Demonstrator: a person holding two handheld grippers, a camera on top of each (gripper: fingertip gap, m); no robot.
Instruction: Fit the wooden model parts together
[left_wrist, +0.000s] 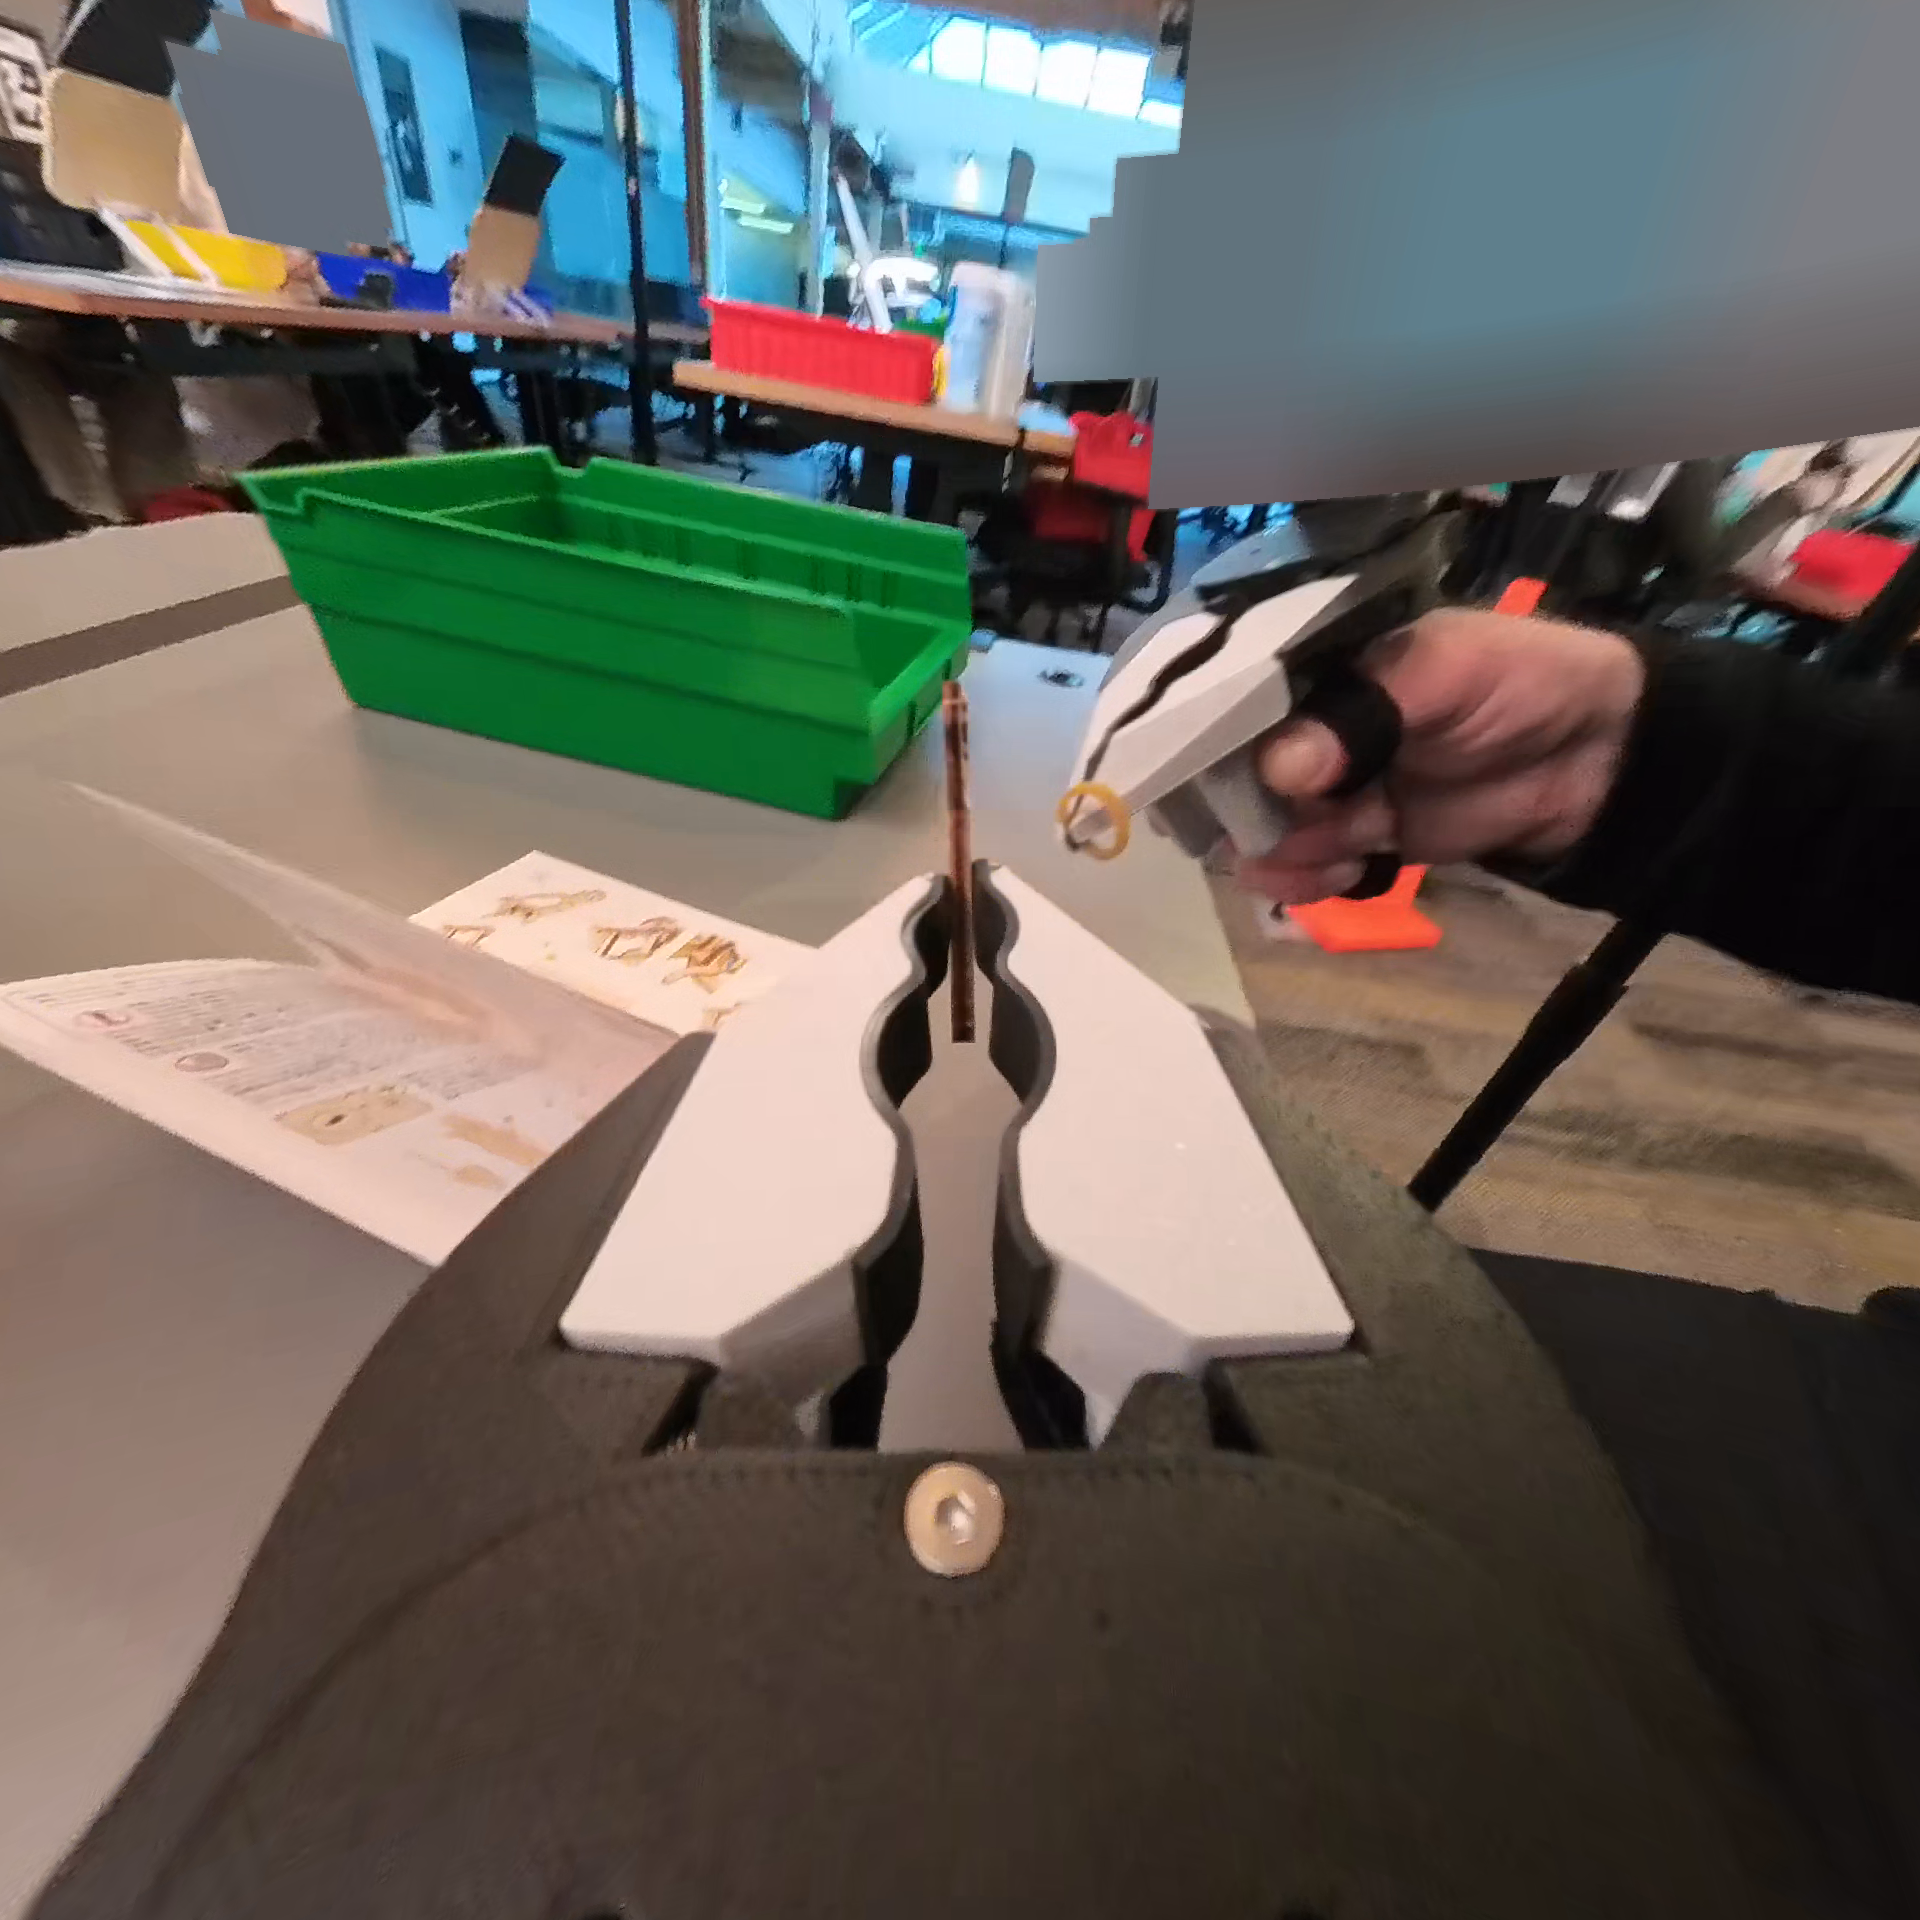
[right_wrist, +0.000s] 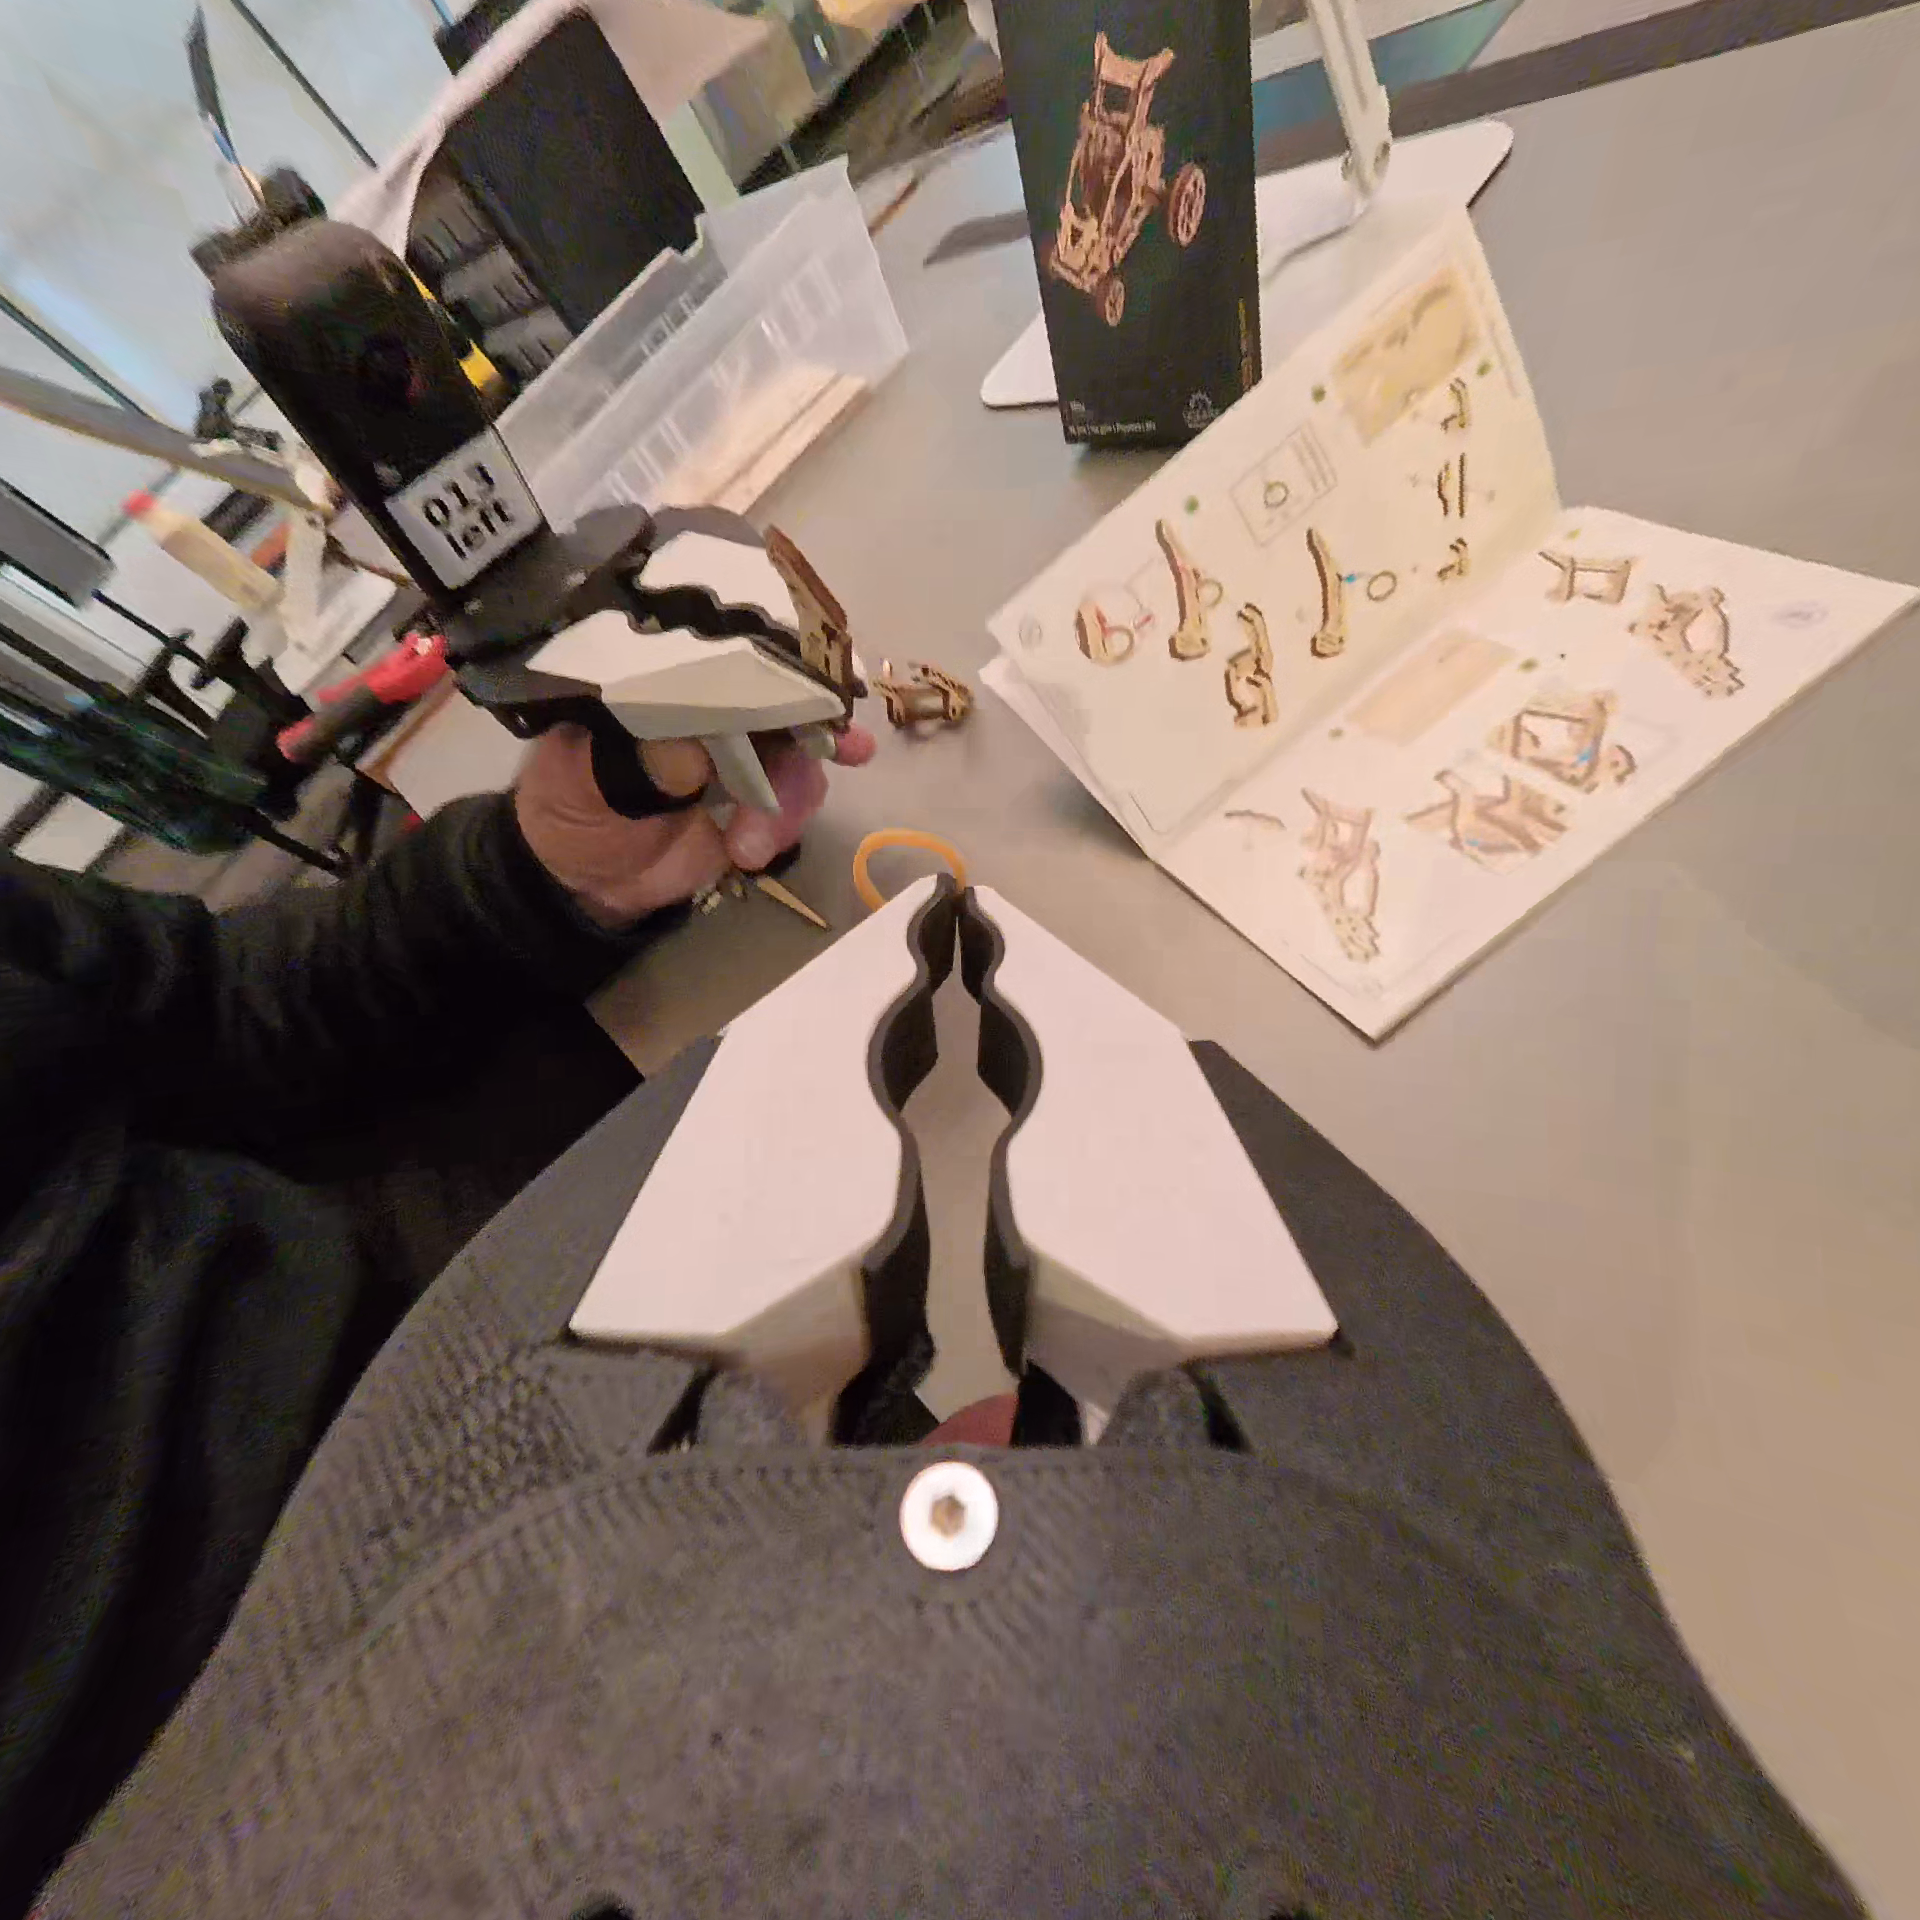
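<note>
A thin, flat, brown laser-cut wooden part (left_wrist: 958, 862) is clamped edge-on between the tips of the left tongs (left_wrist: 961, 883), standing upright above the grey surface (left_wrist: 208, 1351), while a small yellow rubber band (right_wrist: 906, 862) is pinched at the very tips of the right tongs (right_wrist: 958, 899), which are closed together on it. Judged from the open instruction booklet with drawings of model pieces (right_wrist: 1403, 644), the step in hand is looping the band onto the wooden part. It would be done best with the part kept still and upright — any twist in so narrow a grip could let it pivot. The band's open loop should be brought to the part's free upper end, squared to it, then drawn down without stretching hard, since a slipping band may snap away. Beside the booklet, on the side nearer the left tongs, a small wooden sub-assembly (right_wrist: 923, 696) lies on the surface — well clear of the work.
</note>
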